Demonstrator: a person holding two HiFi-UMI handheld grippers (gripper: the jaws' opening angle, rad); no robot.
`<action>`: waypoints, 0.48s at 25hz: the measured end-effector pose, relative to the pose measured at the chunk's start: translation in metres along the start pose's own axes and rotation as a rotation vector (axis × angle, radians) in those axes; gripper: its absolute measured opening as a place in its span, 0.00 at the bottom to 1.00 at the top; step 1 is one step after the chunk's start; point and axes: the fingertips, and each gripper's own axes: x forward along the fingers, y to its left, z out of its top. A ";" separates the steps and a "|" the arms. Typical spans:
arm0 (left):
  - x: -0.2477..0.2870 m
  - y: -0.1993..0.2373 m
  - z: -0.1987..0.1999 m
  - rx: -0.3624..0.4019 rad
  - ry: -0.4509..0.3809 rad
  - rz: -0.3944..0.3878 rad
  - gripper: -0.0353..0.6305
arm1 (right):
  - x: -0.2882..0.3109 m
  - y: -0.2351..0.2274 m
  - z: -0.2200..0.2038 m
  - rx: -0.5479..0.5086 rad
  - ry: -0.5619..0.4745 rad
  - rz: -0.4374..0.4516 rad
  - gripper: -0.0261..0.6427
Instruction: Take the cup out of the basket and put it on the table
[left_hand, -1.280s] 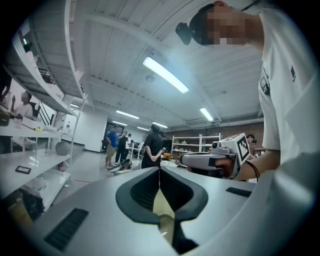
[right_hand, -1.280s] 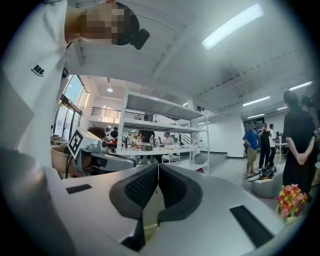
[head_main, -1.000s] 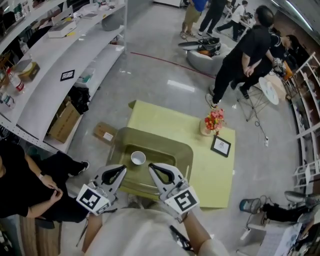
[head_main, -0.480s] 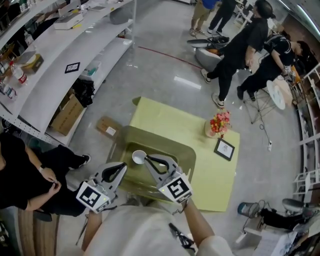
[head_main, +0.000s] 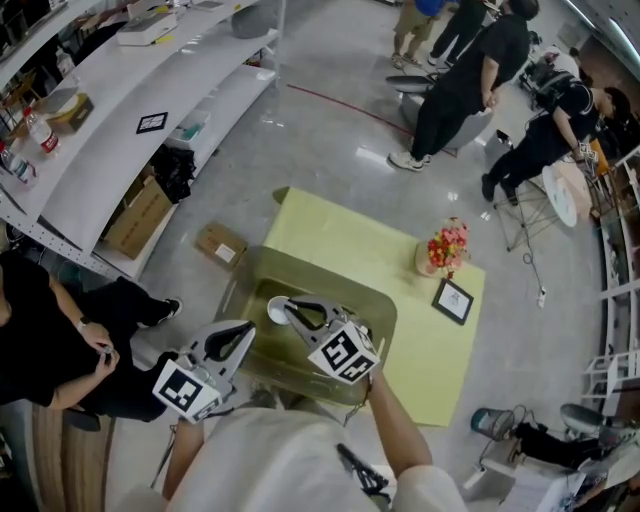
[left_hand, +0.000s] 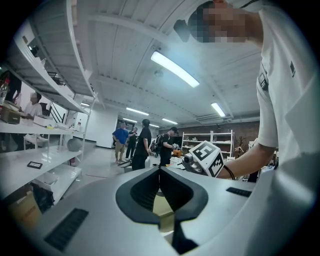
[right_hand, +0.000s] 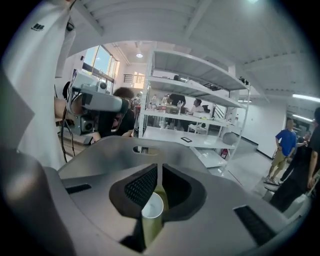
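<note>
In the right gripper view alone, the jaws meet before the cup (right_hand: 151, 206).

Bare tabletop (head_main: 335, 230) lies open beyond the basket (head_main: 300, 266) and along its right side; flowers (head_main: 447, 245) and a frame (head_main: 453, 300) crowd the far right corner; basket walls ring the cup (head_main: 278, 309), open from above, where the right hand-held gripper (head_main: 290, 303) hangs, jaws together.

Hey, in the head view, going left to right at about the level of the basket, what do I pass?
seated person in black → left gripper → cup → picture frame
</note>
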 end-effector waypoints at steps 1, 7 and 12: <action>0.000 0.001 0.000 -0.001 0.001 0.003 0.07 | 0.005 0.000 -0.005 -0.010 0.016 0.012 0.06; -0.001 0.002 -0.002 -0.004 0.004 0.014 0.07 | 0.026 0.003 -0.027 -0.097 0.107 0.055 0.06; -0.001 0.005 -0.003 -0.011 0.008 0.024 0.07 | 0.039 0.006 -0.039 -0.104 0.140 0.104 0.12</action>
